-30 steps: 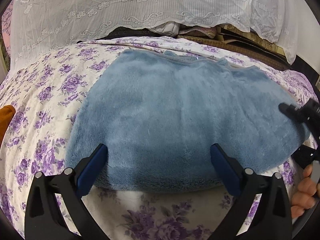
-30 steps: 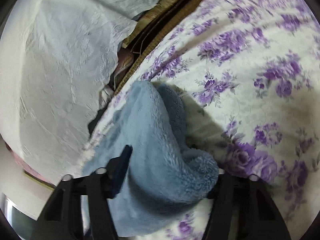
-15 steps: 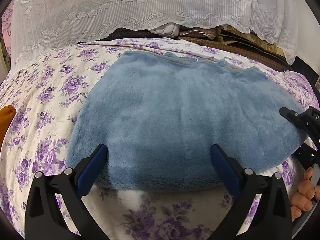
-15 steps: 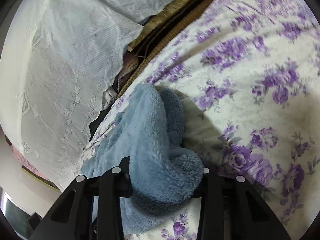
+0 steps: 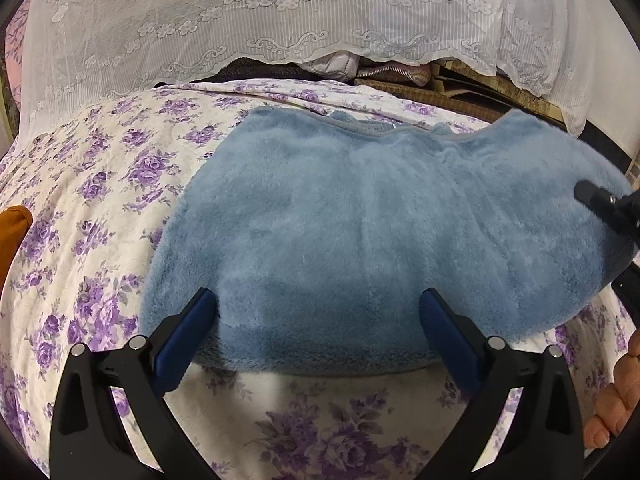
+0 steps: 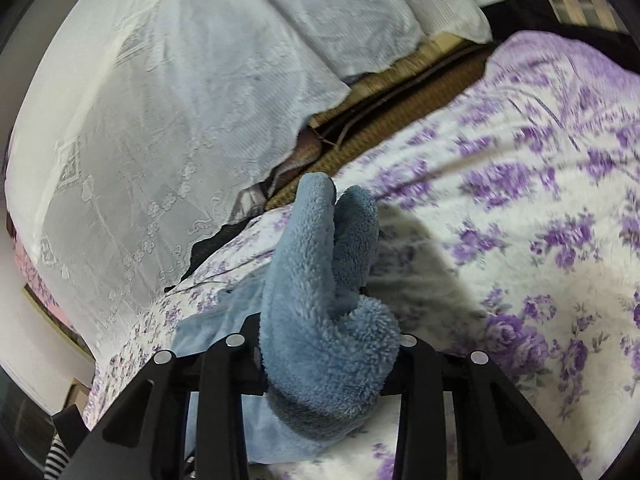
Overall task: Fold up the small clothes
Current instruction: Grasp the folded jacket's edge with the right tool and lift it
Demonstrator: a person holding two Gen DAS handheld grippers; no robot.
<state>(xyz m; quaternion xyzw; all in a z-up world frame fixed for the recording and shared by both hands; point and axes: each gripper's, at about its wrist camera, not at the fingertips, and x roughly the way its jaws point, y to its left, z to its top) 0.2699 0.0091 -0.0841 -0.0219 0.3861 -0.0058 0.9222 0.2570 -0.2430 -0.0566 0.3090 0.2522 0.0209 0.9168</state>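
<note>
On the floral sheet [image 5: 88, 208], the blue fleece [image 5: 360, 216] lies spread flat across the middle of my left view, from about 9 o'clock to 3 o'clock. It is a plush, thick-piled garment, one even dusty blue, with a thin seam along its far edge at 12 o'clock. Its near hem is a rounded fold. Its end at 3 o'clock is lifted off the sheet.

In my right view that end shows as a bunched wad of fleece [image 6: 328, 320], pile outward, with two lobes standing up toward 12 o'clock.

My left gripper [image 5: 320, 320] hangs tilted down over the near hem, jaws wide apart; the blue pads [image 5: 188, 328] straddle the hem at 7 and 5 o'clock and I cannot tell whether they touch it.

My right gripper [image 6: 328, 364] is clamped on the wad, which fills the gap between its jaws. In the left view it enters at 3 o'clock, with fingers of my right hand [image 5: 612, 400] at 4 o'clock.

White lace cloth [image 5: 280, 20] hangs behind at 12 o'clock.
</note>
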